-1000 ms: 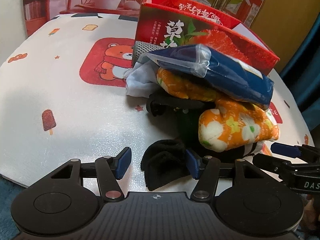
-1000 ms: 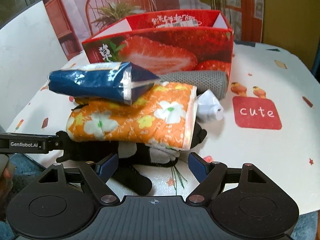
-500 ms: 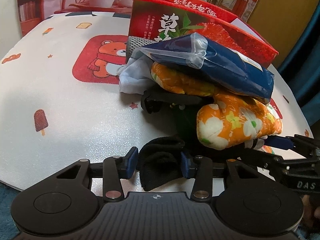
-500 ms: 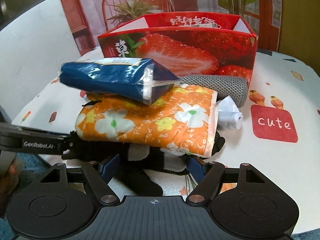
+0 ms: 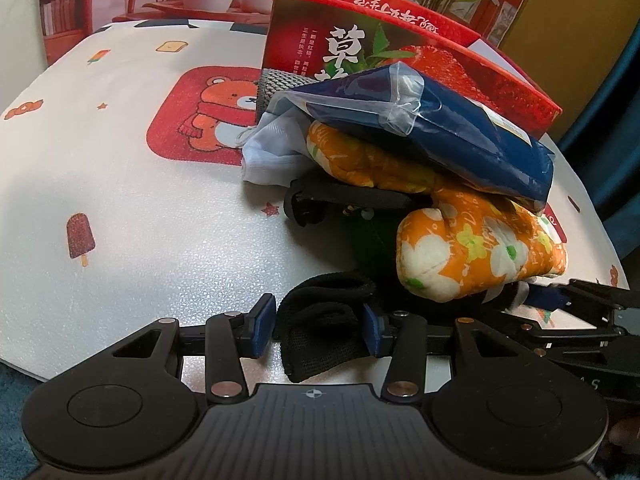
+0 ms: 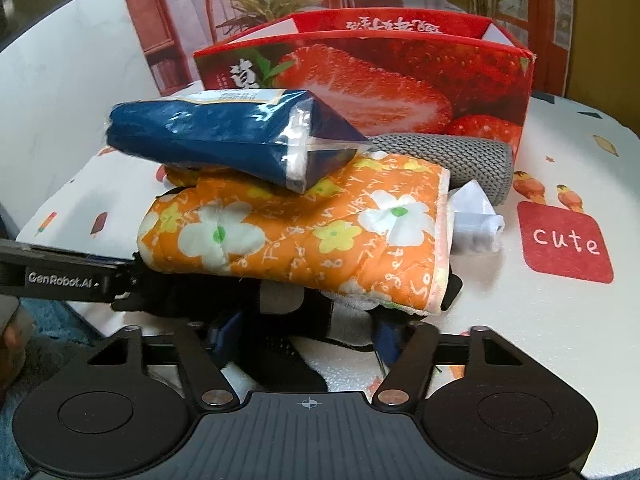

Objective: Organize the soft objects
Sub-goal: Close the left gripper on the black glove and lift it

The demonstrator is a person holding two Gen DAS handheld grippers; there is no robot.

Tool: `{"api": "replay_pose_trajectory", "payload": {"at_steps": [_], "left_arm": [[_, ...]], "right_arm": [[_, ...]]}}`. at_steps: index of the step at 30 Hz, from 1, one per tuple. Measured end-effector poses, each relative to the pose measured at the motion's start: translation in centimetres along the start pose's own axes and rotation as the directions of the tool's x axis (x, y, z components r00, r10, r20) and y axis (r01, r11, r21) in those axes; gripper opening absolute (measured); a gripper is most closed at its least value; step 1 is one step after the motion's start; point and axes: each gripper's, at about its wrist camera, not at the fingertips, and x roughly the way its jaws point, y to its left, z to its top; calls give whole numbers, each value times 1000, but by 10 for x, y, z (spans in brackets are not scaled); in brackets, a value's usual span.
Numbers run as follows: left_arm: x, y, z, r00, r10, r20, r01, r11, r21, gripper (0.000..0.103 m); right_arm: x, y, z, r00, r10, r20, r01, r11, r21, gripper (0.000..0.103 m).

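Observation:
A pile of soft things lies before the red strawberry box [image 5: 460, 60] [image 6: 400, 80]. A blue plastic packet [image 5: 460, 132] [image 6: 224, 140] tops an orange floral mitt [image 5: 480, 248] [image 6: 304, 240]. Dark cloth lies underneath. My left gripper [image 5: 318, 326] is shut on a black sock [image 5: 320, 336] at the pile's near edge. My right gripper [image 6: 306, 336] reaches under the mitt; its jaws are closing, and both pads touch a black and white cloth [image 6: 340, 320]. Each gripper shows in the other's view: the right gripper [image 5: 580, 308] and the left gripper [image 6: 68, 280].
A grey knit roll [image 6: 448, 156] [image 5: 276, 80] and a white cloth [image 6: 476, 224] [image 5: 272, 152] lie against the box. A black strapped item [image 5: 344, 196] sticks out under the mitt. The white printed table [image 5: 140, 208] ends close to both grippers.
The left jaws narrowed onto the black sock. The right gripper pushed in lower under the orange mitt, and its jaws drew together around the dark cloth.

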Motion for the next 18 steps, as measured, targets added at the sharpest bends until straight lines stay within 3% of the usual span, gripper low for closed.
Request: {"api": "replay_pose_trajectory", "payload": {"at_steps": [1, 8, 11, 18], "left_arm": [[0, 0, 0, 1000, 0, 0, 0, 1000, 0, 47], [-3, -3, -1, 1000, -1, 7, 1, 1000, 11, 41], [-7, -7, 0, 1000, -7, 20, 6, 1000, 28, 24], [-32, -8, 0, 995, -11, 103, 8, 999, 31, 20]], "right_arm": [[-1, 2, -1, 1000, 19, -4, -19, 1000, -7, 40], [-4, 2, 0, 997, 73, -6, -73, 997, -13, 12], [-9, 0, 1, 996, 93, 14, -93, 996, -1, 10], [-35, 0, 4, 984, 143, 106, -140, 990, -35, 4]]}}
